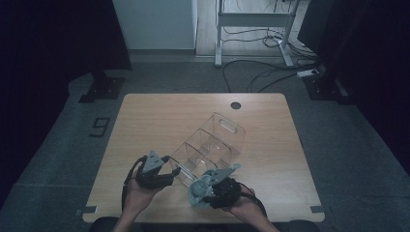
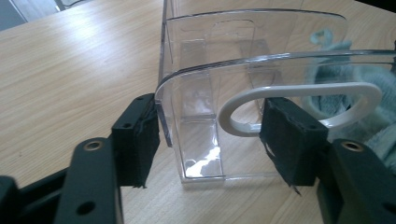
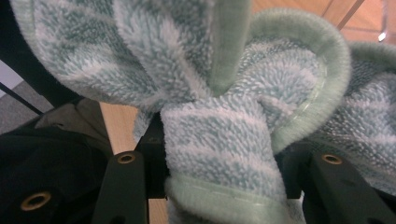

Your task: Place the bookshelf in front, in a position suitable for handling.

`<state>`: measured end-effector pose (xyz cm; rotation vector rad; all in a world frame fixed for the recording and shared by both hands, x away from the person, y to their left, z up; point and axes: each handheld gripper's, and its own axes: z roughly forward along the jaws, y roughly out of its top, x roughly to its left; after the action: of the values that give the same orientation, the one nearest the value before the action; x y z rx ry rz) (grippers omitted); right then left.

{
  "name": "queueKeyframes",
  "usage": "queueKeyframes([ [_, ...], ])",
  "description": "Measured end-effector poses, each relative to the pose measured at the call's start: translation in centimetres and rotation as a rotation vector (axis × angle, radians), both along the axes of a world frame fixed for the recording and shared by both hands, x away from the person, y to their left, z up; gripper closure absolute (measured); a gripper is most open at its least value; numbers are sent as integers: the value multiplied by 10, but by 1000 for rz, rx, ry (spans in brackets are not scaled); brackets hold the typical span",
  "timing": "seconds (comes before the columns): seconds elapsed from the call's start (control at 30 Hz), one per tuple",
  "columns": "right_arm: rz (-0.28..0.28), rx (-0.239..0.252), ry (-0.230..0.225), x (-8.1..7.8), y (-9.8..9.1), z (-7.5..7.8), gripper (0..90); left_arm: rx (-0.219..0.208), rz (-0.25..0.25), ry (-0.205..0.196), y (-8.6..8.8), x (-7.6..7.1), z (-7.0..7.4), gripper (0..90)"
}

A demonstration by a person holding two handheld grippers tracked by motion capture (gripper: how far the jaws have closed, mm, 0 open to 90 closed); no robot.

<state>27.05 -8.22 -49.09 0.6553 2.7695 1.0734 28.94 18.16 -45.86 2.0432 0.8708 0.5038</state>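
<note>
Clear plastic forms one compartmented organizer (image 1: 212,147) lying at the centre of the wooden surface (image 1: 145,121); one pale green towel (image 1: 199,189) sits bunched at its lower end. Two claws work here. Left claw (image 2: 212,135), lower left, straddles the organizer's end wall by the white handle cutout (image 2: 299,105), pads not clearly pressing. Right claw (image 3: 219,172) pinches the towel.

I log a clear plastic compartmented organiser box (image 1: 210,150) on the light wooden table (image 1: 145,121), running diagonally from near centre toward me. My left gripper (image 1: 167,176) sits at its near-left end; a pale green terry towel (image 1: 199,189) lies just right, in my right gripper (image 1: 205,191).
</note>
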Motion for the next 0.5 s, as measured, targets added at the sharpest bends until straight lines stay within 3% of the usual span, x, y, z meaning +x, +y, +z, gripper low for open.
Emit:
queueKeyframes([
  [0.37, 10, -92, 21, 4, 10, -29, 501, 18, 26, -12, -3, 2, -2, 444],
  [0.5, 8, -91, 23, 4, 10, -30, 501, 19, 28, -14, -3, 2, -2, 450],
])
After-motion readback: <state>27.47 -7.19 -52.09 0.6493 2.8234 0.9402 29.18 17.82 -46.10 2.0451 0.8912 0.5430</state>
